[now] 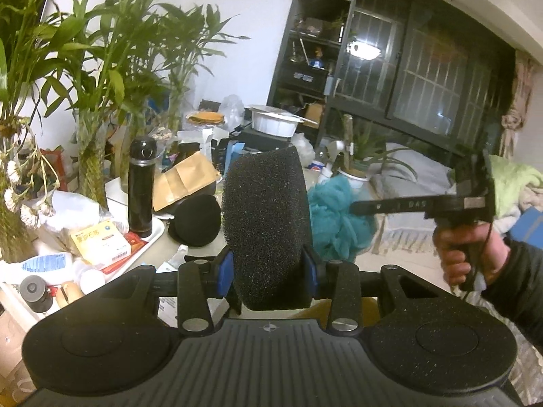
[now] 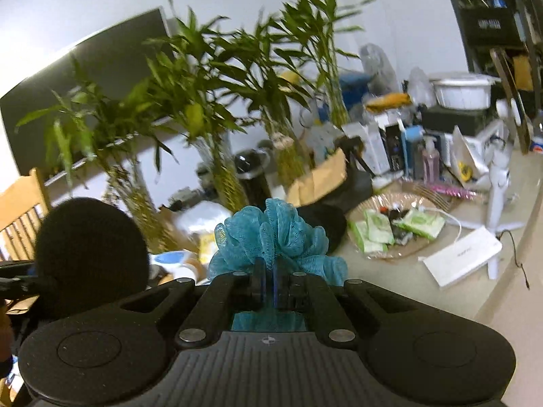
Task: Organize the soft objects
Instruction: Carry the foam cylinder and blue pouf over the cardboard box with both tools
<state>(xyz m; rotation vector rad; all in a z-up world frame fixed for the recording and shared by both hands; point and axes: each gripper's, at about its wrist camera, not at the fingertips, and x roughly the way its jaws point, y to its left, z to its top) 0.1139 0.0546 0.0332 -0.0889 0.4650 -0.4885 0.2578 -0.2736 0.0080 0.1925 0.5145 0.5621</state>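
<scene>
The left gripper clamps an upright black foam sponge, while the right gripper pinches a teal mesh pouf above the cluttered bench.

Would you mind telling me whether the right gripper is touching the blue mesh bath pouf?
Touching. In the right wrist view, the right gripper has its jaws shut on the blue mesh pouf, with netting pinched between them and bulging out above.

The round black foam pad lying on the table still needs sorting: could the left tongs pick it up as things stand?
Probably not: the left tongs are already shut on a tall black foam sponge, so the round black foam pad must wait.
</scene>
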